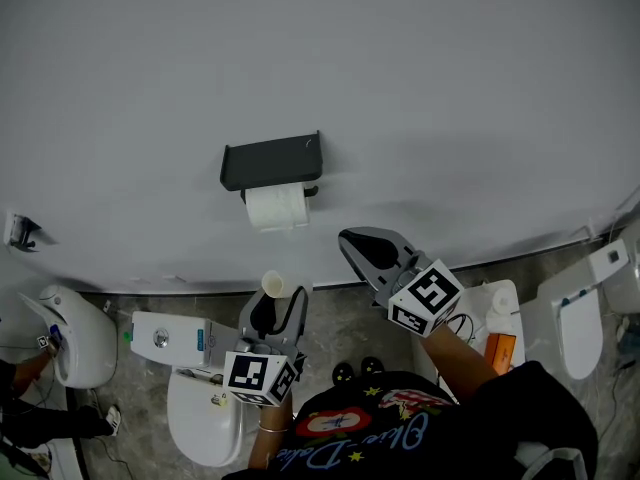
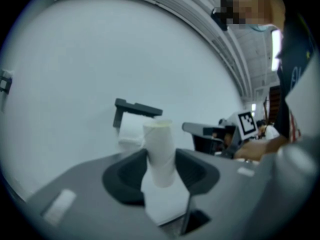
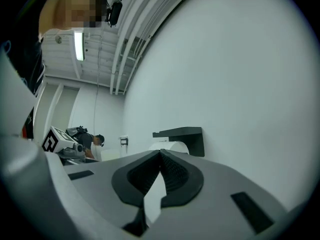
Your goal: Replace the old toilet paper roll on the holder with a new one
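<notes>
The roll on the holder [image 1: 277, 207] hangs under the dark shelf of the wall holder [image 1: 270, 160], with a short tail of paper at its lower edge. It looks full, so I judge it is the new one and is already in its place. The old roll [image 1: 273, 284], worn down almost to its core, is below and apart from the holder. It stands upright between the fingers of the left gripper [image 1: 277, 306], which grasp its lower part, while the upper end sticks out free.

The right gripper [image 1: 350, 240] is to the right of the holder and a little lower. Its fingers are clenched together with nothing between them.

From here I see two risks. The old roll is light and soft, and it is held only low down. A quick turn of the hand could tip it out, and it would fall toward the toilets below. The clenched right gripper is also near the new roll. A careless pass could catch the loose tail and unwind paper.
</notes>
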